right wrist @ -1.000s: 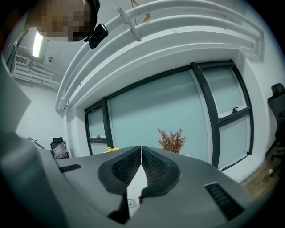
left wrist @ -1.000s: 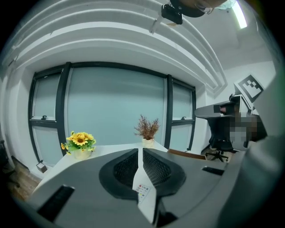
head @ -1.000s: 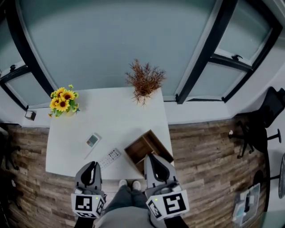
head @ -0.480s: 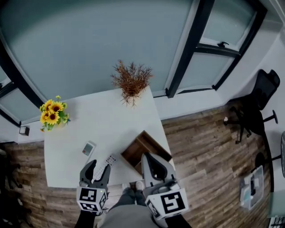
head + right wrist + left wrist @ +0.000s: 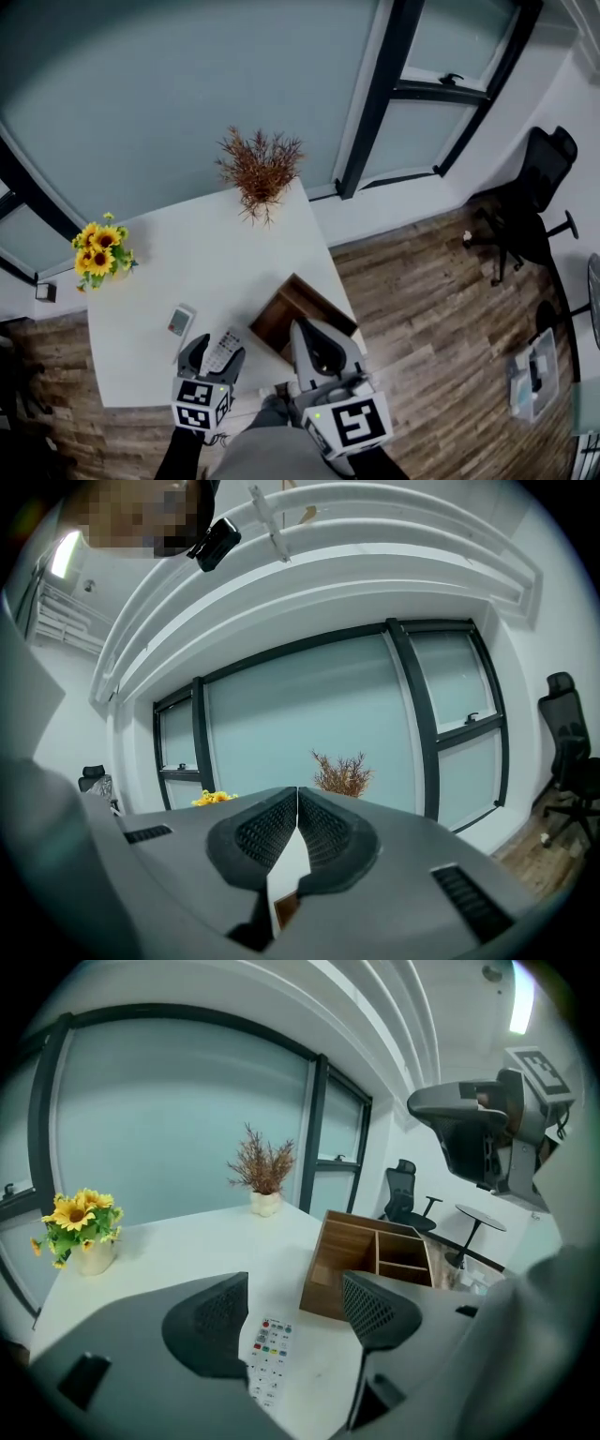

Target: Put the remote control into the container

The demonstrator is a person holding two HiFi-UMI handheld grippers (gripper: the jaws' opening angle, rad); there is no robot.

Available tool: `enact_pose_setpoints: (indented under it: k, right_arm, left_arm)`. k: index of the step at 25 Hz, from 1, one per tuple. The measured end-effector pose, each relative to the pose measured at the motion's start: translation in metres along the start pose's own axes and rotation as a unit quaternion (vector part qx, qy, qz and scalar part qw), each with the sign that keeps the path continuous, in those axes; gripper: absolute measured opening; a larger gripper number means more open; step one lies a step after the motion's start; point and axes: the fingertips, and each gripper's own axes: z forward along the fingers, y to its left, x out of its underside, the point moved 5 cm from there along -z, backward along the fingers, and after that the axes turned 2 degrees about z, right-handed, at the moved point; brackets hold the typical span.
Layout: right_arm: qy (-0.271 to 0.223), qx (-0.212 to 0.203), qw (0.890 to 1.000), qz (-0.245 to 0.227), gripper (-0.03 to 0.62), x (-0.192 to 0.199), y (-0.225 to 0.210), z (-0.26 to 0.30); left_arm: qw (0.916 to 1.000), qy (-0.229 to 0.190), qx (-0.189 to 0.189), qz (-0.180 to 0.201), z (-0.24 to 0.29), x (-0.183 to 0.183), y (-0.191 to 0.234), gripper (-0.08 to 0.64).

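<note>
A white remote control with coloured buttons lies flat near the front edge of the white table. My left gripper hangs just above it, its jaws opening wide to either side of the remote, pads off it. To the remote's right stands a brown wooden container with divided compartments. My right gripper is shut with nothing in it, held over the container's front edge.
A second small remote lies further left on the table. Sunflowers stand at the far left corner, a dried plant at the far right corner. A black office chair stands on the wood floor at right.
The left gripper moved forward over the table onto the remote and its jaws opened from shut. The head view swung a little to the right. The right gripper stayed shut.
</note>
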Motion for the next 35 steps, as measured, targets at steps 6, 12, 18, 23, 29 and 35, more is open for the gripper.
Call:
enact_pose_setpoints:
  k: [6, 12, 18, 23, 29, 35]
  right_arm:
    - [0.005, 0.003, 1.000, -0.003, 0.005, 0.001, -0.002, 0.003]
    - [0.010, 0.008, 1.000, -0.003, 0.005, 0.001, -0.006, 0.006]
    - [0.002, 0.016, 1.000, -0.001, 0.005, -0.001, -0.008, 0.010]
    - [0.007, 0.019, 1.000, 0.000, 0.005, -0.001, -0.011, 0.012]
    - [0.007, 0.027, 1.000, -0.002, 0.005, 0.001, -0.014, 0.014]
    - [-0.006, 0.030, 1.000, -0.002, 0.005, -0.004, -0.016, 0.015]
  left_arm:
    - [0.9964, 0.079, 0.022, 0.023, 0.026, 0.020, 0.000, 0.295]
    - [0.9898, 0.135, 0.032, 0.033, 0.047, 0.032, 0.005, 0.295]
    - [0.9768, 0.201, 0.045, 0.057, 0.063, 0.046, 0.013, 0.294]
    - [0.9667, 0.240, 0.051, 0.073, 0.075, 0.048, 0.017, 0.293]
    - [0.9559, 0.271, 0.062, 0.096, 0.089, 0.054, 0.018, 0.293]
    - [0.9432, 0.309, 0.068, 0.101, 0.099, 0.063, 0.020, 0.293]
